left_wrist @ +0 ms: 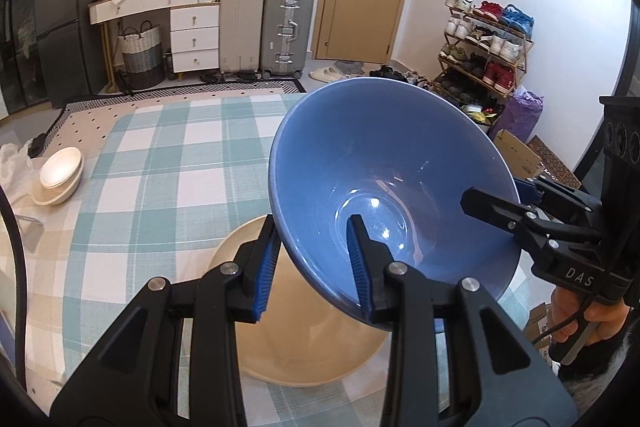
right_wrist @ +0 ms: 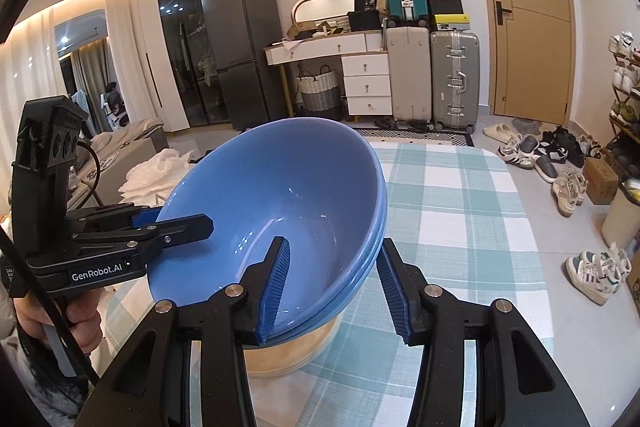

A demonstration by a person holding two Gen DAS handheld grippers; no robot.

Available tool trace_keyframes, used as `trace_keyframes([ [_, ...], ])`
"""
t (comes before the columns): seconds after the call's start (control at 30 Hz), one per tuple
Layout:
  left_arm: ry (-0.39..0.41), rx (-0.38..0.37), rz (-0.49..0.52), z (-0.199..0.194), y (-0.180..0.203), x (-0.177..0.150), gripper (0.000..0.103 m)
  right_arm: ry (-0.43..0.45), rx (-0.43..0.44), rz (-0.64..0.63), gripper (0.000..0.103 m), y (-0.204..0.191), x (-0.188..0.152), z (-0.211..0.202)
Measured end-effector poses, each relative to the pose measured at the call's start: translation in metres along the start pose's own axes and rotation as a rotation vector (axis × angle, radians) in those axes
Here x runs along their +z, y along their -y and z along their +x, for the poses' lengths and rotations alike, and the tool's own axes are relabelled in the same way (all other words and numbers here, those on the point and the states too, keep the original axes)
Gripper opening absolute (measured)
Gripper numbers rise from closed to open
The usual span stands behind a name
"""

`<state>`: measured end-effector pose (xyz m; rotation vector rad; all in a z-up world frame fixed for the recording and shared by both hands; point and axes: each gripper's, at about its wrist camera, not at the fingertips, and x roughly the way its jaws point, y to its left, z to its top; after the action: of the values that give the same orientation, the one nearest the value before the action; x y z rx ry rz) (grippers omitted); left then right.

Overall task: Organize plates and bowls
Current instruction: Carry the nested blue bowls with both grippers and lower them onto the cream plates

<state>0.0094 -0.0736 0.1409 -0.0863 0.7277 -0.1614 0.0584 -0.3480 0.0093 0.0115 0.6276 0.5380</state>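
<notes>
Both jaws astride blue bowl (left_wrist: 384, 163) rim

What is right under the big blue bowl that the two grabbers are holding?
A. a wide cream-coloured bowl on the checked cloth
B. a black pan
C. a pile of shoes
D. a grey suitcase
A: the blue bowl, pinched at its rim by the left gripper and the right gripper, hangs tilted just above a cream bowl that sits on the checked tablecloth.
</notes>
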Motion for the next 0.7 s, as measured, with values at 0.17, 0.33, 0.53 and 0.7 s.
trace_keyframes([
  [0.17, 0.000, 0.036, -0.024, -0.009, -0.021, -0.010, 0.031, -0.015, 0.033, -0.016, 0.047, -0.011, 0.002, 0.015],
  [0.33, -0.016, 0.070, -0.037, -0.003, -0.036, -0.017, 0.031, -0.032, 0.059, -0.019, 0.047, -0.018, 0.000, 0.032],
  [0.53, -0.044, 0.072, -0.057, 0.018, -0.052, -0.022, 0.031, -0.061, 0.075, -0.005, 0.047, -0.019, -0.006, 0.055],
  [0.7, -0.065, 0.077, -0.073, 0.037, -0.062, -0.027, 0.031, -0.097, 0.075, -0.001, 0.047, -0.020, -0.012, 0.074],
])
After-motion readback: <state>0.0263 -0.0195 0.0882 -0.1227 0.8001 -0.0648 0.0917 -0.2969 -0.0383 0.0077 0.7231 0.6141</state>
